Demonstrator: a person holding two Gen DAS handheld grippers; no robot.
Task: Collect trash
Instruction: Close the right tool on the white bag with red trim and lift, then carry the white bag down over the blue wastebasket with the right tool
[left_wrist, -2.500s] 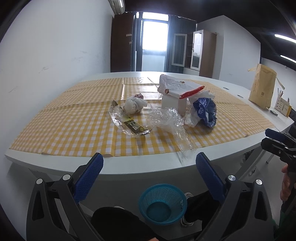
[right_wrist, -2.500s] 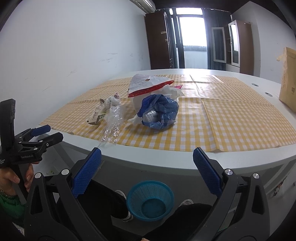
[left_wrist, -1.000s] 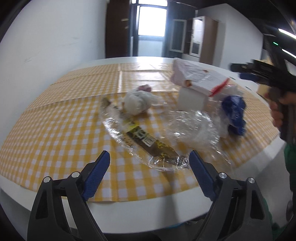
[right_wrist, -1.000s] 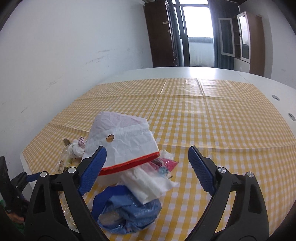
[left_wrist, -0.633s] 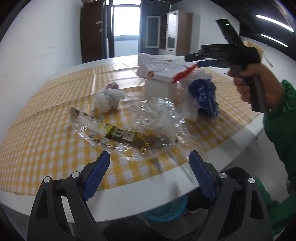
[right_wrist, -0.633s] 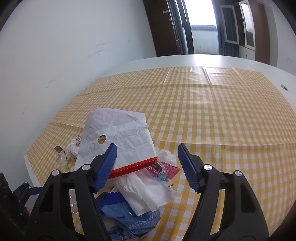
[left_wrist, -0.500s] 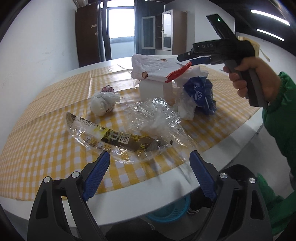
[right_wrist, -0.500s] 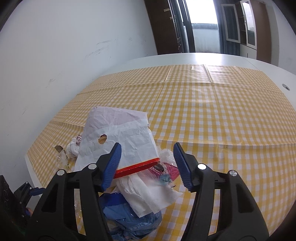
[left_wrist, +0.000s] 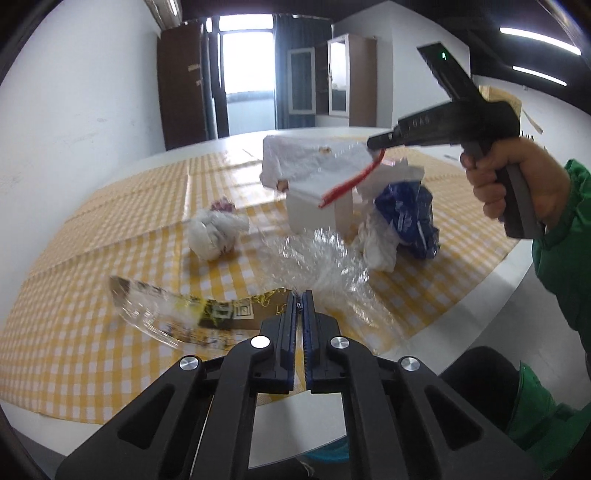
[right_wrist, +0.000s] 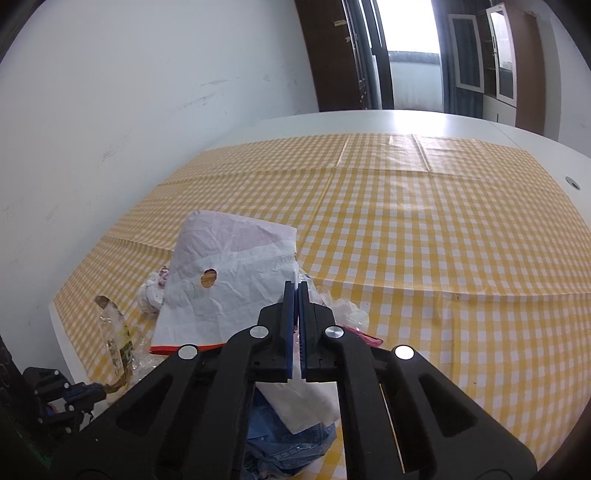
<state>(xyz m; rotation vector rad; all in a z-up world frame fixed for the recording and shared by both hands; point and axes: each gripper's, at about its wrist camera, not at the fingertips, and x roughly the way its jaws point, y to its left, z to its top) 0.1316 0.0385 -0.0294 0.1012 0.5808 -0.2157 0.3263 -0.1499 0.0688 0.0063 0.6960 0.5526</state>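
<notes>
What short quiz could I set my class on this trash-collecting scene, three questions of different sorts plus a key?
1. True or false: the left gripper is wide open, holding nothing.
2. Multiple choice: the right gripper is pinching A) a tin can, B) the white bag with a red edge, C) a glass bottle.
3. Fill in: the tablecloth is checked white and ____.

Key
1. False: its jaws are shut on the clear wrapper.
2. B.
3. Yellow.
</notes>
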